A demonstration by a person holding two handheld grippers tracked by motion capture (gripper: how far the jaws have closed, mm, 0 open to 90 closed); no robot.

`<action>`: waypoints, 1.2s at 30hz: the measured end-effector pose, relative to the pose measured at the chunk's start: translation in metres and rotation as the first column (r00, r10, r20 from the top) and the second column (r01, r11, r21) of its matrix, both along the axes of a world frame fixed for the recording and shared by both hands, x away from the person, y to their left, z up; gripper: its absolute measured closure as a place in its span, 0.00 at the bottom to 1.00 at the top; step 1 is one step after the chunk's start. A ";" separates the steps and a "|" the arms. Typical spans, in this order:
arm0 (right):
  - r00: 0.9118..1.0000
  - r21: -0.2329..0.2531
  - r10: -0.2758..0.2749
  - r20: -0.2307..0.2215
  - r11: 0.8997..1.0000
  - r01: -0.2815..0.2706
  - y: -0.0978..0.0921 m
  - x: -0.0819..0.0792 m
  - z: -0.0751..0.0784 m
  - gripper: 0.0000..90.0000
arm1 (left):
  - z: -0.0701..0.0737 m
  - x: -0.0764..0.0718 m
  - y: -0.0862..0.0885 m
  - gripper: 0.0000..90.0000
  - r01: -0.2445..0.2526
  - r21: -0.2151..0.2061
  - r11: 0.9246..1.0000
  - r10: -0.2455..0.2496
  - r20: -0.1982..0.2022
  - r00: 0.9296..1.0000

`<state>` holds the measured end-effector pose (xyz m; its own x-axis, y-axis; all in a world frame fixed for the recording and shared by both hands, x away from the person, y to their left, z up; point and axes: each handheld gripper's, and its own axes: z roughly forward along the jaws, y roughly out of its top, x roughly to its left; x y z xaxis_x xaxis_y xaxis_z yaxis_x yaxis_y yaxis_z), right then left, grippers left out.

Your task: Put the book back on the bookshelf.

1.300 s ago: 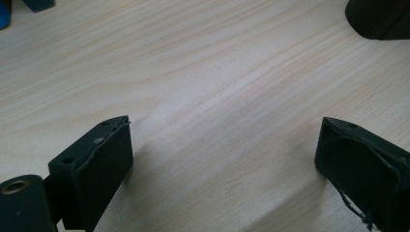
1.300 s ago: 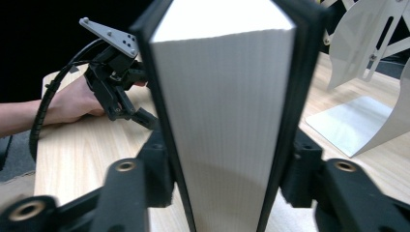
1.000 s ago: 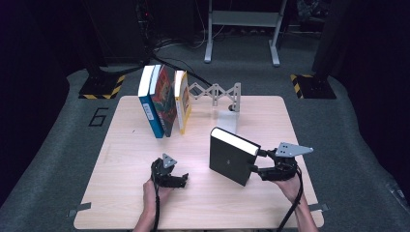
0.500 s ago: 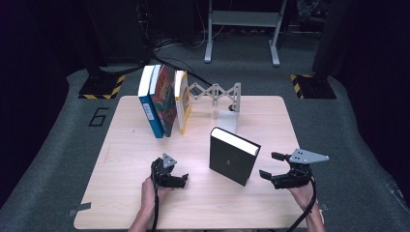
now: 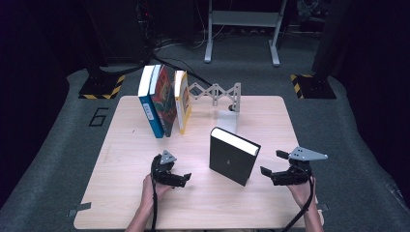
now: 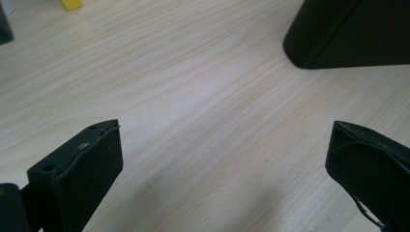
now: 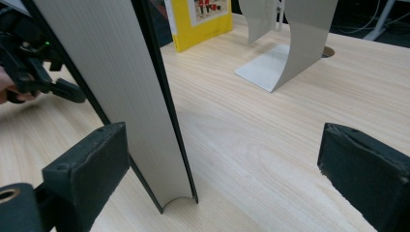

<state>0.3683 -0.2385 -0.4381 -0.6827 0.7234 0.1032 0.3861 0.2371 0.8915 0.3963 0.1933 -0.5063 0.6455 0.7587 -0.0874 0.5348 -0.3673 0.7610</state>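
The high view is looking forward and down over the whole table (image 5: 121,159) from the person's side. The left gripper view is hovering close above the wood, catching the black book's (image 6: 348,34) corner. The right gripper view is sitting low, near that book's (image 7: 121,82) page edge — both are sharing it.

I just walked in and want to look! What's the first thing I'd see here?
A thick black hardcover book stands upright by itself in the middle of the pale wooden table, between the open left gripper and open right gripper. Behind it, three colourful books lean together beside a grey metal bookend.
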 end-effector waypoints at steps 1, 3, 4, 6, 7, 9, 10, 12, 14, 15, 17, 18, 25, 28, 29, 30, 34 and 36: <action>1.000 0.002 0.005 -0.004 1.000 -0.005 0.000 0.001 0.000 0.04 | 0.001 0.000 -0.001 0.00 0.003 -0.017 1.000 -0.003 0.002 1.000; 1.000 -0.004 -0.003 -0.006 1.000 0.003 0.001 0.002 0.000 0.04 | 0.005 -0.001 -0.003 0.00 0.011 -0.023 1.000 -0.010 0.007 1.000; 1.000 -0.004 -0.006 -0.010 1.000 0.006 0.001 0.002 0.000 0.04 | 0.006 -0.001 -0.004 0.00 0.013 -0.027 1.000 -0.012 0.015 1.000; 1.000 -0.015 -0.009 -0.013 1.000 0.009 0.003 0.003 0.000 0.04 | 0.009 -0.002 -0.006 0.00 0.025 -0.035 0.999 -0.025 0.009 1.000; 1.000 -0.013 -0.012 -0.019 1.000 0.012 0.004 0.003 0.000 0.04 | 0.010 -0.002 -0.007 0.00 0.026 -0.043 0.999 -0.026 0.016 1.000; 1.000 -0.018 -0.020 -0.024 1.000 0.019 0.005 0.004 0.000 0.05 | 0.013 -0.003 -0.010 0.00 0.037 -0.055 0.998 -0.036 0.018 0.999; 0.999 -0.023 -0.026 -0.021 0.999 0.025 0.006 0.005 0.000 0.05 | 0.013 -0.003 -0.011 0.00 0.043 -0.061 0.997 -0.042 0.020 0.999; 0.999 -0.027 -0.027 -0.018 0.999 0.026 0.008 0.005 0.001 0.05 | 0.014 -0.002 -0.015 0.00 0.055 -0.071 0.996 -0.054 0.017 0.998; 0.999 -0.029 -0.030 -0.019 0.999 0.030 0.010 0.006 0.001 0.06 | 0.015 -0.002 -0.019 0.00 0.075 -0.071 0.995 -0.073 0.027 0.997; 0.999 -0.028 -0.031 -0.019 0.999 0.030 0.011 0.006 0.001 0.06 | 0.015 -0.001 -0.021 0.00 0.080 -0.081 0.994 -0.078 0.025 0.997; 0.999 -0.028 -0.028 -0.020 0.999 0.028 0.012 0.008 0.000 0.07 | 0.015 0.000 -0.025 0.00 0.086 -0.081 0.993 -0.085 0.025 0.996; 0.999 -0.027 -0.028 -0.025 0.999 0.027 0.013 0.009 -0.001 0.07 | 0.015 0.001 -0.027 0.00 0.093 -0.082 0.992 -0.091 0.027 0.996; 0.999 -0.032 -0.027 -0.031 0.999 0.026 0.017 0.011 -0.001 0.06 | 0.017 0.003 -0.038 0.00 0.126 -0.092 0.988 -0.123 0.033 0.992; 0.999 -0.033 -0.031 -0.041 0.999 0.030 0.018 0.013 -0.003 0.06 | 0.016 0.004 -0.042 0.00 0.140 -0.109 0.984 -0.137 0.026 0.990; 0.999 -0.035 -0.027 -0.038 0.999 0.026 0.019 0.013 -0.003 0.06 | 0.017 0.004 -0.044 0.00 0.141 -0.111 0.984 -0.139 0.022 0.990; 0.999 -0.039 -0.024 -0.040 0.999 0.023 0.019 0.013 -0.004 0.06 | 0.017 0.005 -0.044 0.00 0.152 -0.114 0.982 -0.151 0.022 0.988; 0.999 -0.037 -0.026 -0.040 0.999 0.025 0.019 0.013 -0.005 0.07 | 0.019 0.006 -0.048 0.00 0.174 -0.121 0.977 -0.171 0.031 0.985; 0.999 -0.040 -0.034 -0.041 0.999 0.032 0.019 0.013 -0.005 0.07 | 0.021 0.007 -0.050 0.00 0.178 -0.127 0.976 -0.175 0.033 0.984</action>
<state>0.3818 -0.2195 -0.4427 -0.6540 0.7496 0.1022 0.4308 0.2580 0.8648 0.4031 0.1436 -0.4857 0.7708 0.6162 -0.1617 0.4536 -0.3526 0.8185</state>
